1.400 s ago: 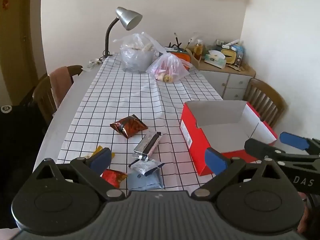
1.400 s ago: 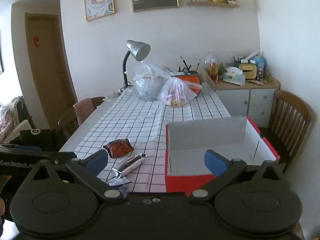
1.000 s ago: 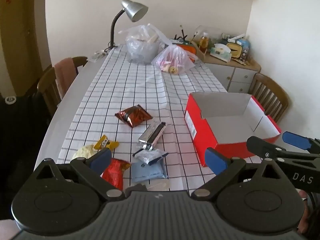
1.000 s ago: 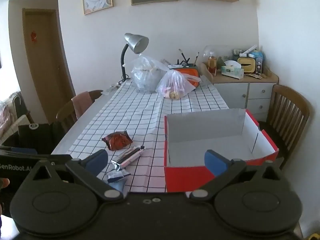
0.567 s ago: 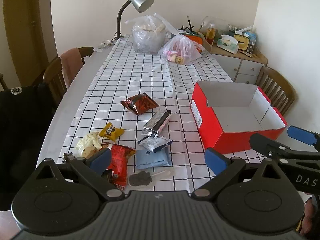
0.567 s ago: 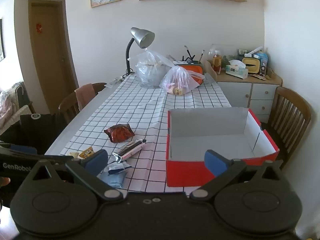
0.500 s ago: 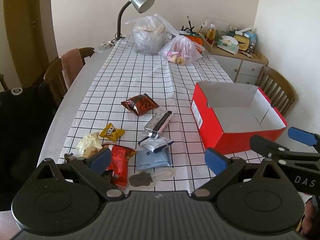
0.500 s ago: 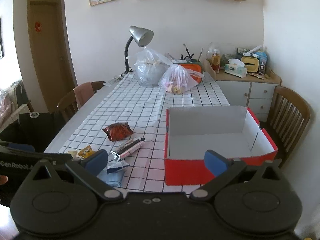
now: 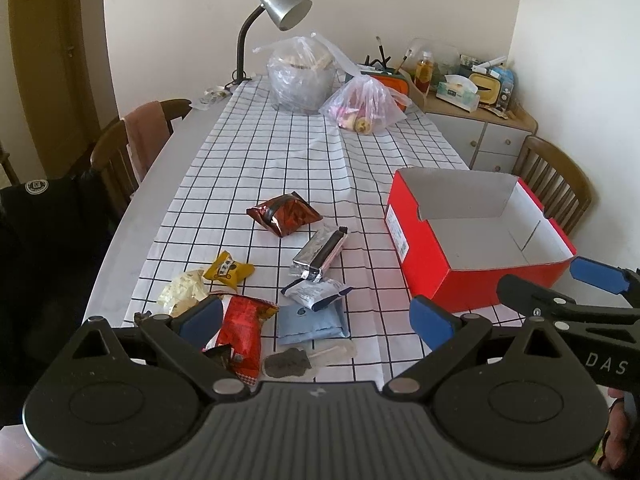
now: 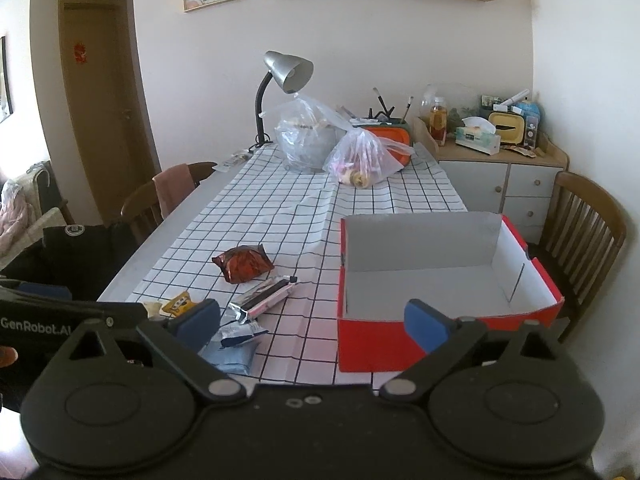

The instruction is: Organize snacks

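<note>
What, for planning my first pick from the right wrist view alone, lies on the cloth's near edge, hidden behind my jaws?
Observer: A red snack packet lies there, just left of the pale blue packet that you can partly see.
Operator: Is the left gripper already holding something? I only see its body at my frame's edge.
Observer: No. The left gripper has its jaws open with nothing gripped between them; the snacks lie on the cloth beyond it.
</note>
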A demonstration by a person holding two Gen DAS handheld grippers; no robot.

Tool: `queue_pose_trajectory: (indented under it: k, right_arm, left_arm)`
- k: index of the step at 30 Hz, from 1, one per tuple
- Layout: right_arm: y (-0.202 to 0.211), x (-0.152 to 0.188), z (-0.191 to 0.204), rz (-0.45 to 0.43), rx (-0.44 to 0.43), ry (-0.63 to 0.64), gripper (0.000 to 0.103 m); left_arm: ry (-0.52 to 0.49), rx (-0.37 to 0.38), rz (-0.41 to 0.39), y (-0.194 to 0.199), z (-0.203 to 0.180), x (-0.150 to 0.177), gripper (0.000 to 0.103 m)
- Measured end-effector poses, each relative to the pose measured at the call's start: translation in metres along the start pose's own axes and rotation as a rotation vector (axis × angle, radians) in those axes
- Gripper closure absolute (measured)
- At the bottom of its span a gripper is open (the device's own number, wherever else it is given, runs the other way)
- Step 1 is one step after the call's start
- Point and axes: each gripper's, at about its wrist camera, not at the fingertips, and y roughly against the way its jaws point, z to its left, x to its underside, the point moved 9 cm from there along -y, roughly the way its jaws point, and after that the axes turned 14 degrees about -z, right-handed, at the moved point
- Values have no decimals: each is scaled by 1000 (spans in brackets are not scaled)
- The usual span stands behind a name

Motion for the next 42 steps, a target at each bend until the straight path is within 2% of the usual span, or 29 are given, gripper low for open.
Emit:
queue_pose_trajectory:
  k: [42]
  right_arm:
    - [-18,-6,12,-1,-18,25,1]
  left_arm:
    - [15,-11,0,-14,14,-9,3]
